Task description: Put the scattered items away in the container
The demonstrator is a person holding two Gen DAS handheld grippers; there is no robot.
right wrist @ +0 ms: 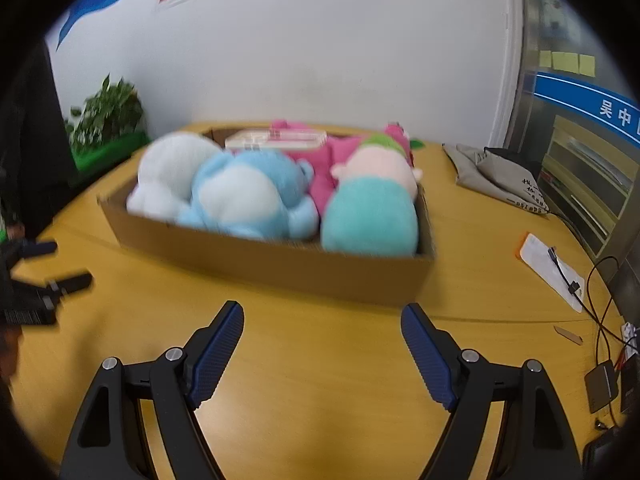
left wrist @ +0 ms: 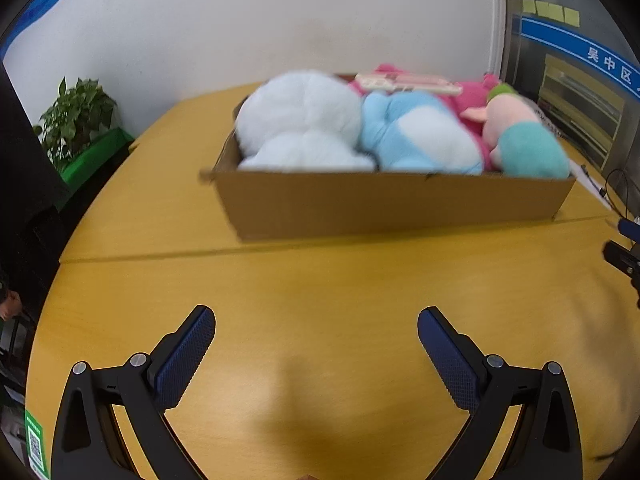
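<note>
A shallow cardboard box (left wrist: 384, 208) (right wrist: 280, 268) stands on the yellow table ahead of both grippers. It holds a white plush (left wrist: 298, 120) (right wrist: 172, 172), a light-blue plush (left wrist: 416, 136) (right wrist: 248, 196), a pink plush (left wrist: 468, 100) (right wrist: 332, 156), a teal-and-peach plush (left wrist: 524, 140) (right wrist: 372, 208) and a flat pink-white package (left wrist: 404, 82) (right wrist: 276, 138) at the back. My left gripper (left wrist: 316, 316) is open and empty above bare table, short of the box. My right gripper (right wrist: 322, 312) is open and empty just in front of the box's near wall.
A potted plant (left wrist: 76, 120) (right wrist: 108, 116) stands at the far left. A grey cloth bag (right wrist: 496, 176), a white card with cables (right wrist: 552, 268) and small devices (right wrist: 604, 384) lie at the right. The other gripper shows at the left edge of the right wrist view (right wrist: 36, 284).
</note>
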